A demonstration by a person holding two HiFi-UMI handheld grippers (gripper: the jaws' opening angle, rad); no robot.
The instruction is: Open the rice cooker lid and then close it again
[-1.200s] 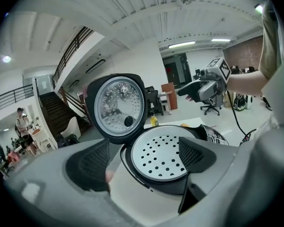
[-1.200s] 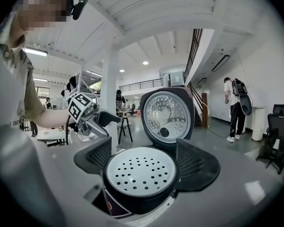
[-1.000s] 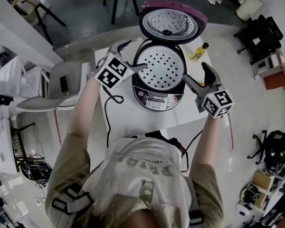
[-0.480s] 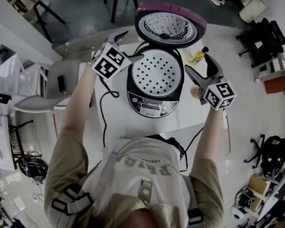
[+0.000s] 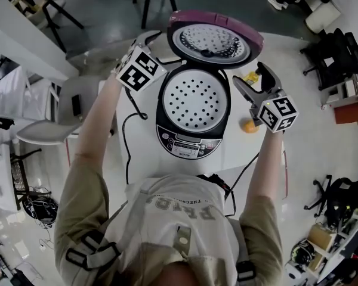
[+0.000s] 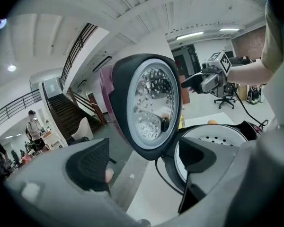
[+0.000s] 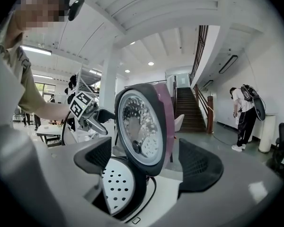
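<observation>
The rice cooker (image 5: 188, 137) stands on a white table with its purple lid (image 5: 215, 39) raised upright behind the pot. A perforated white tray (image 5: 194, 101) fills the pot's mouth. My left gripper (image 5: 161, 47) hovers at the lid's left edge, open, holding nothing. My right gripper (image 5: 249, 79) hovers at the lid's right edge, also open and empty. In the left gripper view the lid's (image 6: 149, 105) shiny inner plate stands beyond the left gripper (image 6: 144, 160), apart from it. The right gripper view shows the lid (image 7: 144, 126) edge-on ahead of the right gripper (image 7: 146, 162), untouched.
A yellow bottle (image 5: 249, 76) and an orange fruit (image 5: 249, 126) sit on the table (image 5: 143, 151) right of the cooker. The black power cord (image 5: 126, 137) loops off the left side. A grey chair (image 5: 71, 106) stands to the left. A person (image 7: 244, 115) stands near the stairs.
Both grippers have moved away from me along the cooker's sides, from beside the pot to beside the raised lid. The lid stays upright and both sets of jaws keep the same gap.
</observation>
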